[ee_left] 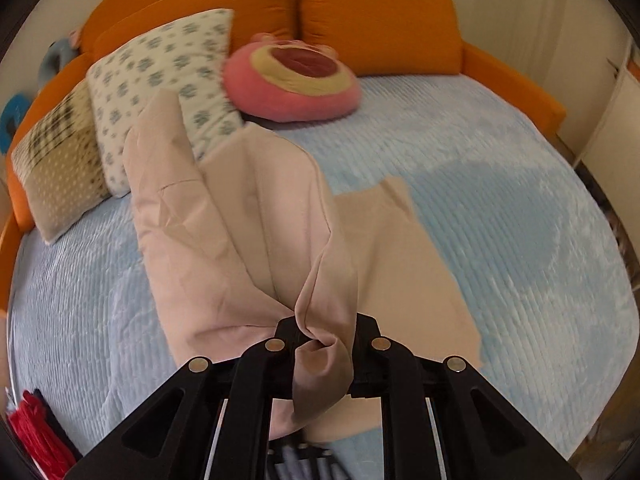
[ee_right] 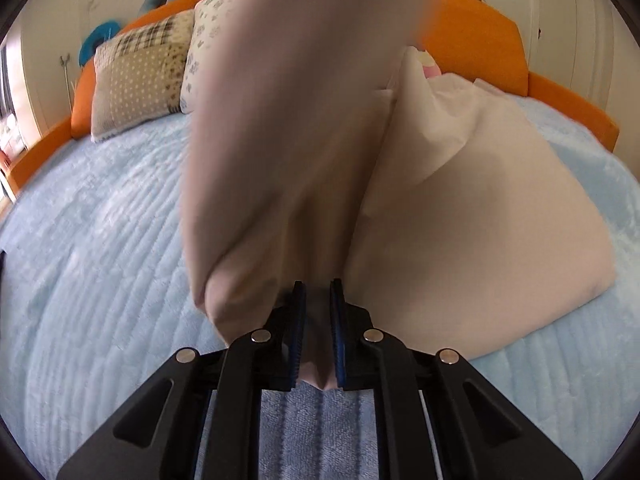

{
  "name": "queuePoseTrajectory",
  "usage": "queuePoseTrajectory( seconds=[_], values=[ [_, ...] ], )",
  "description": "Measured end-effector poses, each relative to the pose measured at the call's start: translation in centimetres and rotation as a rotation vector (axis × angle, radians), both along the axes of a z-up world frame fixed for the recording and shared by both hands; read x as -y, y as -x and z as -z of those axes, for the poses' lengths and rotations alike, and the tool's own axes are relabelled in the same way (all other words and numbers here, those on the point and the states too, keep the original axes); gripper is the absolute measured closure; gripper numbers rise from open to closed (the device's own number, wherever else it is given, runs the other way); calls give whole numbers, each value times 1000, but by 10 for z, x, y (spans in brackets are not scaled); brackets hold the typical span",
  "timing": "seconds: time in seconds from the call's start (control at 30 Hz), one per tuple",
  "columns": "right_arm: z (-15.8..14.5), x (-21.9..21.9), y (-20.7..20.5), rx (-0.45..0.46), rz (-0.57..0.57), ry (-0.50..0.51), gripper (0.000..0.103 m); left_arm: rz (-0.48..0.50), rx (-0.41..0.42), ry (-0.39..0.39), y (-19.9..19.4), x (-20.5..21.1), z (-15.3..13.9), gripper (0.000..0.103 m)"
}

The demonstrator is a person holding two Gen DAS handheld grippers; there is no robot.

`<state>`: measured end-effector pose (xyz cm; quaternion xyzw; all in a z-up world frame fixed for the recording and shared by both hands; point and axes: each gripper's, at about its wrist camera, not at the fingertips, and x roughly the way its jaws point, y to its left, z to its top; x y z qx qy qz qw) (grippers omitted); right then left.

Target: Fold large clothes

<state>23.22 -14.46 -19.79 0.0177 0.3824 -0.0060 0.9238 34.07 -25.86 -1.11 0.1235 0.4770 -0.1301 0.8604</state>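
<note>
A large pale pink garment point(ee_left: 240, 220) lies partly spread on the light blue bed cover point(ee_left: 500, 220). One bunched edge of it is lifted and pinched in my left gripper point(ee_left: 326, 332), which is shut on the fabric, with a fold hanging down between the fingers. In the right wrist view the same garment point(ee_right: 460, 220) rises in a tall blurred fold right in front of the camera. My right gripper point(ee_right: 318, 292) is shut on a corner of it, the cloth squeezed between the blue pads just above the bed cover point(ee_right: 100, 240). The raised fold hides much of the bed behind it.
A floral pillow point(ee_left: 160, 80), a patchwork pillow point(ee_left: 60, 168) and a round pink plush cushion point(ee_left: 296, 80) lean on the orange backrest point(ee_left: 380, 28) at the far side. A red tasselled item point(ee_left: 36, 432) lies at the near left edge.
</note>
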Motion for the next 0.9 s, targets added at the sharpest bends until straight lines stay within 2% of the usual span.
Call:
queuePoseTrajectory(
  seconds=[0.07,0.17,0.3,0.53,0.67,0.9],
  values=[
    [0,-4,3,-1,0,33,91,46,-2,-46,14,40,17,88],
    [0,0,6,-7,10,27,95,127,-15,-104,35,92,46,88],
    [1,8,9,-17,18,8,99,183,-15,-193,62,137,89,88],
    [4,11,13,-35,9,15,100,187,-24,-334,76,164,159,87],
    [5,12,12,-39,6,1,100,188,20,-418,81,172,187,87],
    [6,9,9,-42,7,19,100,187,61,-426,88,169,193,88]
  ],
)
